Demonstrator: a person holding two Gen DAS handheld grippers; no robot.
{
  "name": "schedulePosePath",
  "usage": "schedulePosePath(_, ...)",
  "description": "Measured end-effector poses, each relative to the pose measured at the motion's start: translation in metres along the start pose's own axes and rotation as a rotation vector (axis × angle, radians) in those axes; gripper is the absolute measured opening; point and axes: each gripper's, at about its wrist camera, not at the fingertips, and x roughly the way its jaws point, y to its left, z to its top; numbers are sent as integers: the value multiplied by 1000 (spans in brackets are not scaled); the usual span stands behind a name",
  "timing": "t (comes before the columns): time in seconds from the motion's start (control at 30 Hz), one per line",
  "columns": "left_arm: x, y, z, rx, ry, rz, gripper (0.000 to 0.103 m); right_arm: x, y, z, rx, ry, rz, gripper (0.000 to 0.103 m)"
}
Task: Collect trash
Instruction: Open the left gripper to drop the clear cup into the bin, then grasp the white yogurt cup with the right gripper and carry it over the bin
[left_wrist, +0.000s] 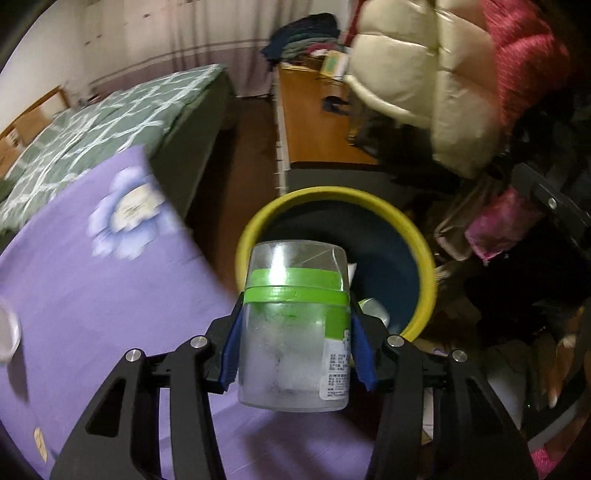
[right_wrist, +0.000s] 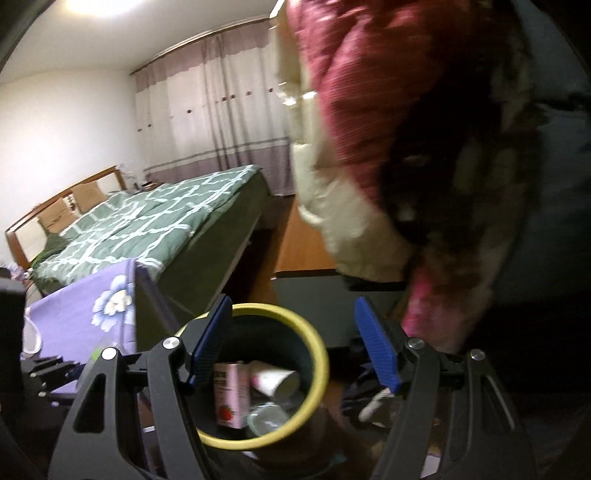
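Observation:
My left gripper (left_wrist: 295, 354) is shut on a clear plastic jar with a green lid band (left_wrist: 293, 332), held at the near rim of a round bin with a yellow rim (left_wrist: 424, 254). My right gripper (right_wrist: 295, 347) is open and empty, hovering over the same bin (right_wrist: 321, 373). Inside the bin lie a pink can (right_wrist: 232, 395), a white paper cup (right_wrist: 275, 382) and a clear round lid (right_wrist: 267, 417). In the left wrist view a white cup (left_wrist: 375, 308) shows inside the bin behind the jar.
A table under a purple flowered cloth (left_wrist: 92, 295) stands left of the bin. A bed with a green checked quilt (right_wrist: 147, 221) lies behind it. A wooden desk (left_wrist: 314, 122) and hanging cream and red coats (left_wrist: 443, 74) are on the right. Clutter (left_wrist: 498, 225) sits beside the bin.

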Motion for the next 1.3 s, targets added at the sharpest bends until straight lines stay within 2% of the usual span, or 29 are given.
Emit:
schedulePosePath(0.07, 15, -17, 14, 26, 7, -33, 50, -3, -11, 1, 1, -1, -31, 66)
schedulePosePath(0.13, 26, -28, 23, 46, 2, -35, 50, -5, -19, 1, 9, -4, -58, 66)
schedulePosePath(0.17, 34, -33, 28, 54, -1, -39, 59, -6, -22, 1, 11, -5, -73, 66)
schedulePosePath(0.2, 40, -35, 33, 54, -5, -35, 84, -6, -26, 1, 17, -3, -90, 66)
schedulePosePath(0.23, 40, -34, 37, 41, -24, -19, 90, -7, -26, 1, 21, -2, -93, 66)
schedulePosePath(0.3, 31, -27, 38, 24, -54, -16, 90, -8, -27, 1, 21, -1, -93, 66)
schedulePosePath(0.43, -17, 12, 23, -21, -129, 0, 90, -6, -9, 2, -1, 3, -56, 66)
schedulePosePath(0.57, -83, 74, -13, -84, -237, 112, 94, 5, 36, 2, -48, 24, 43, 66)
schedulePosePath(0.67, -130, 125, -46, -144, -298, 219, 94, 9, 81, -2, -98, 45, 137, 66)
schedulePosePath(0.73, -161, 163, -72, -189, -330, 322, 94, 10, 118, -5, -137, 59, 207, 66)
schedulePosePath(0.87, -203, 229, -116, -283, -367, 462, 94, 7, 189, -14, -207, 89, 336, 66)
schedulePosePath(0.9, -212, 250, -128, -317, -368, 491, 94, 5, 214, -18, -229, 102, 391, 66)
schedulePosePath(1.0, -232, 301, -161, -406, -371, 545, 94, -4, 276, -32, -298, 130, 508, 66)
schedulePosePath(1.13, -247, 348, -195, -469, -368, 590, 94, -20, 354, -50, -392, 170, 622, 66)
schedulePosePath(1.2, -250, 360, -205, -484, -362, 600, 94, -18, 387, -58, -425, 193, 665, 66)
schedulePosePath(1.3, -250, 371, -216, -502, -356, 600, 94, -6, 436, -74, -484, 227, 665, 66)
